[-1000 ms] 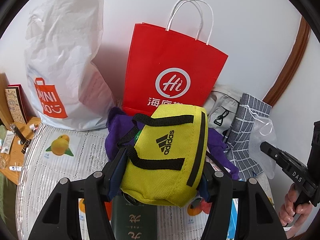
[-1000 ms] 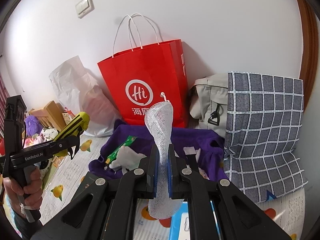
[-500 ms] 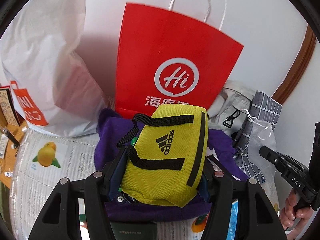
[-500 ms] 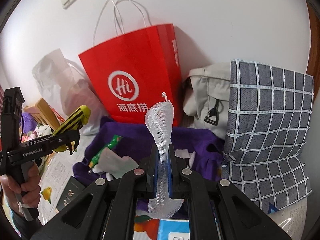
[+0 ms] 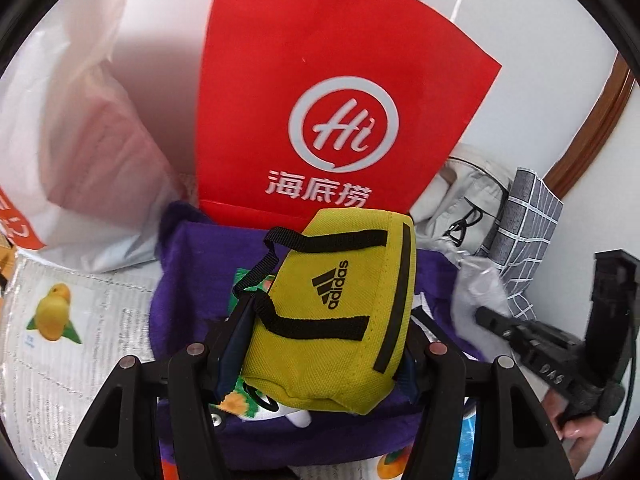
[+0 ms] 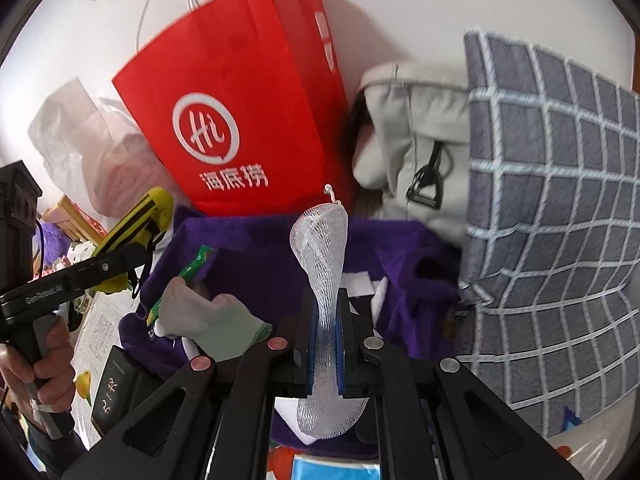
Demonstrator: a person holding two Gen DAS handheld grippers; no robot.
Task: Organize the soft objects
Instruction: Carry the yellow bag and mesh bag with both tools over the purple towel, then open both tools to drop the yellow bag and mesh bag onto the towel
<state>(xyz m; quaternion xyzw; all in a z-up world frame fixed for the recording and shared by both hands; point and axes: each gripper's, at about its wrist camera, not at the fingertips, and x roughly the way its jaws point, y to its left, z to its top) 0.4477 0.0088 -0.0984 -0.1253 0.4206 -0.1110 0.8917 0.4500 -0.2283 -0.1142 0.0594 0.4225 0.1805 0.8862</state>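
Left gripper (image 5: 320, 344) pinching yellow pouch (image 5: 336, 304) at frame centre, above purple cloth (image 5: 188, 280). Right gripper (image 6: 325, 344) clamping white mesh sleeve (image 6: 320, 264), centre frame.

Left gripper (image 5: 320, 344): matte black arms, triangular cut-outs, round silver screws, blue pads on the fingers (image 5: 236, 344); white "GenRobot.AI" lettering along its side in the right wrist view at 9 o'clock. Right gripper (image 6: 326, 344): same black frame, copper-toned screws, blue pads. Left hand (image 6: 44, 364): bare skin. Right hand (image 5: 576, 440): bare skin.
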